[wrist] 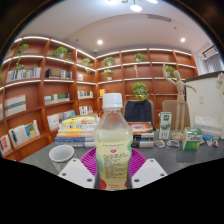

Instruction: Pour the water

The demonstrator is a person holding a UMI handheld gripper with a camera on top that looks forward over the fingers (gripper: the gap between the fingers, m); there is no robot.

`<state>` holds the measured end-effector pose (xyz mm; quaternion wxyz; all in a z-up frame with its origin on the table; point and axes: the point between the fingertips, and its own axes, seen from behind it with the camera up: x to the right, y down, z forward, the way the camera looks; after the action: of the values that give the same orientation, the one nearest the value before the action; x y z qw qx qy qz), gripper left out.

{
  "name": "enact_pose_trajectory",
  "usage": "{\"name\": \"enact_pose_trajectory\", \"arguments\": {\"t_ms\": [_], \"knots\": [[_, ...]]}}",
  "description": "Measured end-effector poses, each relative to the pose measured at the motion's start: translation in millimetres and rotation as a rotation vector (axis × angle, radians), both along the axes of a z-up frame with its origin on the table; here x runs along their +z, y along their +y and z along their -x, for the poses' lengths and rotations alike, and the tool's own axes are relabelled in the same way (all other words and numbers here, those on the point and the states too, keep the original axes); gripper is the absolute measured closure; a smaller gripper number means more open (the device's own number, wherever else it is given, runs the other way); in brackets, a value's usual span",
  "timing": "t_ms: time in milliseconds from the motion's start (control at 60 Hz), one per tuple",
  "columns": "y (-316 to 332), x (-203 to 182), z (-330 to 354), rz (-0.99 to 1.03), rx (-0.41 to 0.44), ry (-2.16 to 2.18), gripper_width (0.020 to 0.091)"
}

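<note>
Wooden bookshelves (45, 85) with books and potted plants line the walls behind a grey table (40, 160). We note the gripper (112, 168) clenched on a clear bottle (112, 135) with a white cap, both pink pads (92, 160) pressing its lower sides, bottle upright between the fingers. We record a small white cup (61, 154) on the table, just left of the bottle.

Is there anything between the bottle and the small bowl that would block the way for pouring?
Nothing visible does. The bottle stands between the claw's fingers, upright, cap on. The bowl sits on the table just beside it, and the table between them looks bare. The books lie farther back, behind both.
</note>
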<state>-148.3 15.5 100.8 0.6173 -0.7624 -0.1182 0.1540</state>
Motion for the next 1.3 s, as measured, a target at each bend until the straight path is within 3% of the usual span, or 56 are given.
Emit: {"name": "enact_pose_trajectory", "arguments": {"t_ms": [333, 450, 533, 583, 867, 1100, 1300], "knots": [[-2.0, -5.7, -0.4, -0.071, -0.043, -0.041, 0.0717], [-6.1, -5.4, -2.2, -0.044, -0.043, -0.021, 0.0582], [-18.3, -3.6, -4.0, -0.013, -0.033, -0.004, 0.0328], [-27.6, 2.2, -10.7, -0.011, -0.045, 0.007, 0.0268], [-91.2, 29.9, -93.2, -0.008, -0.256, -0.039, 0.0270], [-127.0, 51.1, -150.6, -0.028, -0.365, -0.070, 0.0271], [-146.6, 63.5, -167.1, -0.045, -0.371, -0.070, 0.0272]]}}
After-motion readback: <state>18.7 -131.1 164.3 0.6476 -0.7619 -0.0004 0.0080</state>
